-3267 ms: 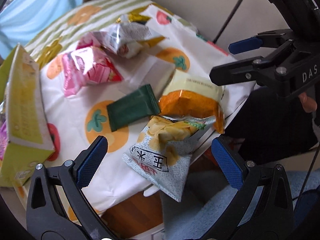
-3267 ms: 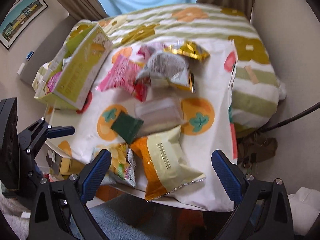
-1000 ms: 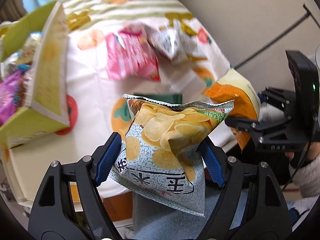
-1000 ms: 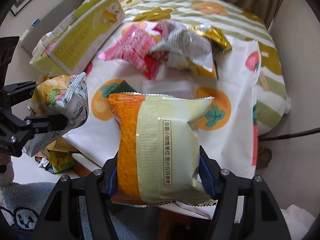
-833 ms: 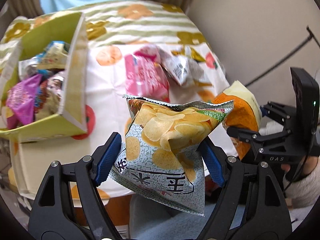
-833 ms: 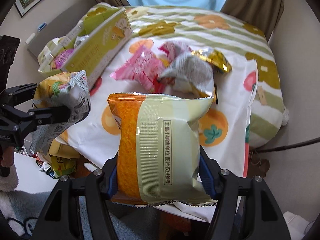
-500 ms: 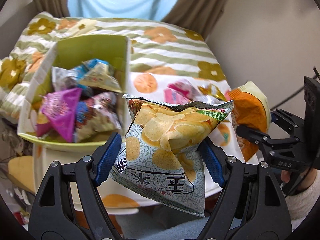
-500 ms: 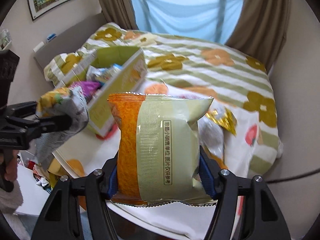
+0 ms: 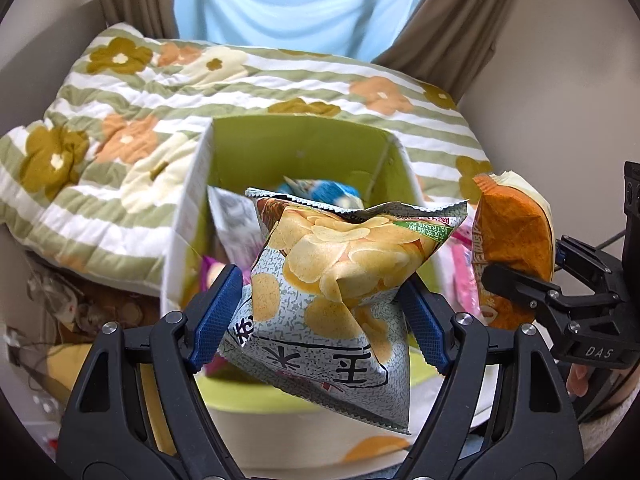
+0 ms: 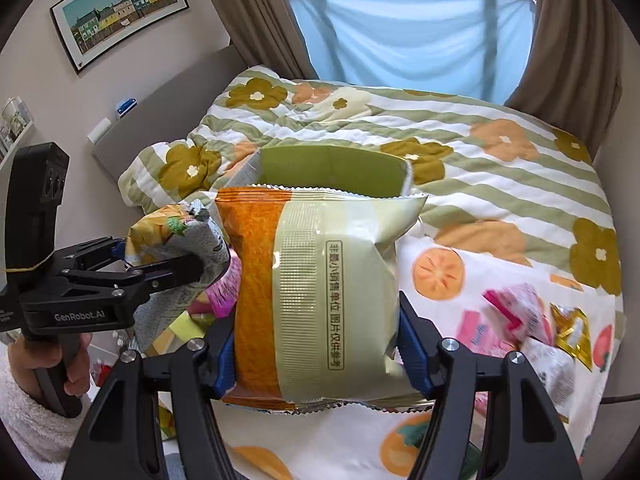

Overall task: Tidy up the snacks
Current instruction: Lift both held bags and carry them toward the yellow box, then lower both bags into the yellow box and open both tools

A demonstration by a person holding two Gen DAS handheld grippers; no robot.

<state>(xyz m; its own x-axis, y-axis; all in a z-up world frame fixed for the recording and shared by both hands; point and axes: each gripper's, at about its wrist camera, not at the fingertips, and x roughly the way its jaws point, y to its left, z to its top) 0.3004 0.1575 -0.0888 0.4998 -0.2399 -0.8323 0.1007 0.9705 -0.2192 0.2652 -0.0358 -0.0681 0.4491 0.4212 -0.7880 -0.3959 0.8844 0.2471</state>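
My left gripper (image 9: pixel 320 320) is shut on a grey potato chip bag (image 9: pixel 340 272) and holds it in the air just in front of the open green cardboard box (image 9: pixel 300 148). The box holds several snack packets. My right gripper (image 10: pixel 316 348) is shut on an orange and pale green snack bag (image 10: pixel 320 292), held up beside the box (image 10: pixel 332 168). The left gripper with the chip bag (image 10: pixel 176 236) shows at the left of the right wrist view. The right gripper's orange bag (image 9: pixel 512 236) shows at the right of the left wrist view.
Pink, gold and silver snack packets (image 10: pixel 532 328) lie on the persimmon-print cloth (image 10: pixel 440 272) to the right. A flowered striped quilt (image 10: pixel 460 136) covers the bed behind the box. Curtains and a window are at the back.
Both grippers closed on their bags, lifted them off the cloth and carried them left and up to the green box, which now fills the middle of both views.
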